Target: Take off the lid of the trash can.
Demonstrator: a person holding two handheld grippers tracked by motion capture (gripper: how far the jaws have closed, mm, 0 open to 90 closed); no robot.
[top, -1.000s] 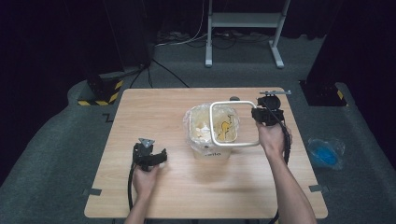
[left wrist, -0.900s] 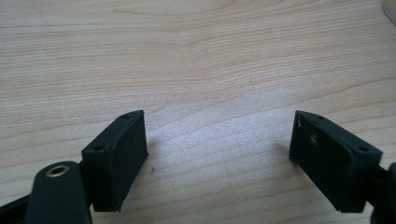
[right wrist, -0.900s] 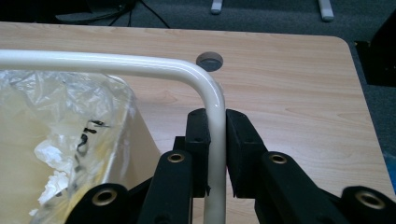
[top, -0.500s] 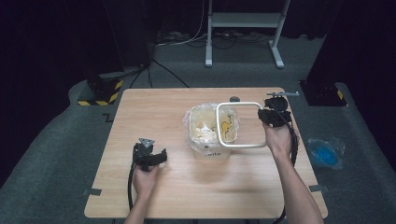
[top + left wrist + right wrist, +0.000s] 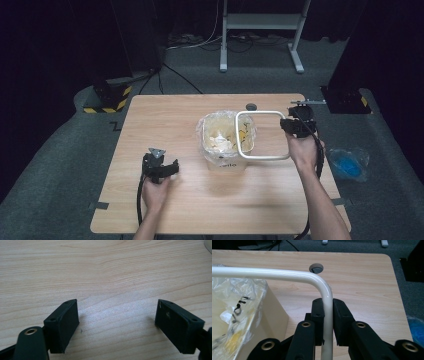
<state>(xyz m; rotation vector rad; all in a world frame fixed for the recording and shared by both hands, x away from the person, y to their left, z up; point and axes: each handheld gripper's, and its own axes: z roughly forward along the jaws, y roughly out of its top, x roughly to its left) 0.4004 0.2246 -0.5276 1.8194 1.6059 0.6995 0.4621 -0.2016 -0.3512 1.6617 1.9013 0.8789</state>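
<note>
My left hand-held gripper point(image 5: 160, 166) rests wide open on the bench point(image 5: 165, 120). At centre, the lined bin point(image 5: 226, 142) carries blurred writing, perhaps "hello". My right hand-held gripper point(image 5: 328, 312) clamps the cream wire frame point(image 5: 287, 273), held partly over the bin's right side.

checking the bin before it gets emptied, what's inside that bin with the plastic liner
Inside the lined bin, the clear plastic liner holds crumpled white paper and some yellow scraps. Anything beneath that top layer is covered. The cream ring frame, clamped in the right gripper, hangs partly over the opening.
</note>
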